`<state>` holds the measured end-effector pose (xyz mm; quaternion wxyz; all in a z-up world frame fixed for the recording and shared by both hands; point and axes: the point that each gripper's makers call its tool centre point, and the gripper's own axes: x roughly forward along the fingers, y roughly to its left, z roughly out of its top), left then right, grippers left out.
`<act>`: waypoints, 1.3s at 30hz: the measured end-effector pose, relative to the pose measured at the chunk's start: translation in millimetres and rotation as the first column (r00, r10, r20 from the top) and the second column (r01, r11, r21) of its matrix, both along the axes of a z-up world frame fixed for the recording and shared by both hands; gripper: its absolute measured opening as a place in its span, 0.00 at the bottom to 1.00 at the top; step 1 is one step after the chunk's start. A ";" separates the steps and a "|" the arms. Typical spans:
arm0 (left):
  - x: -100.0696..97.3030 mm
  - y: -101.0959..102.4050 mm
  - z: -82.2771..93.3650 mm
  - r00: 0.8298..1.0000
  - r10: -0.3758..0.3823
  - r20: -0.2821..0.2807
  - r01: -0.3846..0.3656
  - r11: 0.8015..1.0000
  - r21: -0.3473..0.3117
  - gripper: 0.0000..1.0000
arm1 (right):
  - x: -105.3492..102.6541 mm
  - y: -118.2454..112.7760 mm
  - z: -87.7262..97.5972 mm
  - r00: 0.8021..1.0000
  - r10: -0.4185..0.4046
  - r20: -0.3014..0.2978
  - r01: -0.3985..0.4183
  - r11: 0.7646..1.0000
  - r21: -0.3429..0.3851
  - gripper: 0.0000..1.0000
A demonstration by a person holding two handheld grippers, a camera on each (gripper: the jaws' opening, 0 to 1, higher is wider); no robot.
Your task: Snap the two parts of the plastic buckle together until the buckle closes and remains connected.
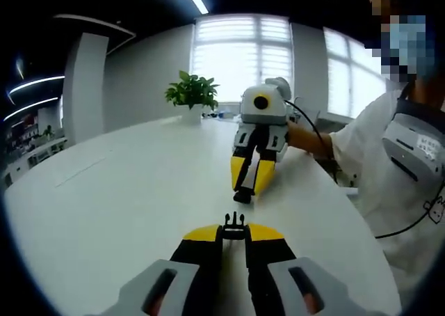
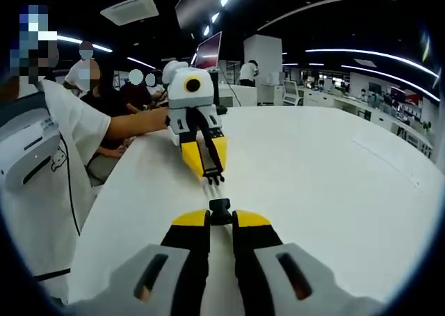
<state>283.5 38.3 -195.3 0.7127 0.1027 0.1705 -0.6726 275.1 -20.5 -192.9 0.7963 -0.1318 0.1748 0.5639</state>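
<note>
The buckle is seen as two small black plastic parts, held apart above a white table [image 1: 125,191]. In the left gripper view, the pronged part [image 1: 234,227] is pinched between the yellow-tipped jaws of the left gripper [image 1: 234,234], its prongs pointing forward past the tips. In the right gripper view, the socket part [image 2: 220,210], a short blocky piece, is clamped between the jaws of the right gripper [image 2: 220,220].

The two grippers are pointed at each other over the table, near but not touching. In the left gripper view the right gripper [image 1: 245,191] is seen tilted down, with its tip close to the table top. In the right gripper view the pronged part [image 2: 213,179] is seen sticking out of the left gripper [image 2: 208,170], facing the socket part with a gap between.

A potted plant [image 1: 192,93] is set at the far edge of the table. A person's white sleeve [image 1: 361,149] carries small markings that cannot be read.
</note>
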 end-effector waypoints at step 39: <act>-19.5 -12.8 -5.7 0.997 -0.068 -0.024 0.068 0.998 0.007 0.11 | -11.0 17.7 -4.5 0.996 0.091 -0.005 -0.091 0.996 0.003 0.12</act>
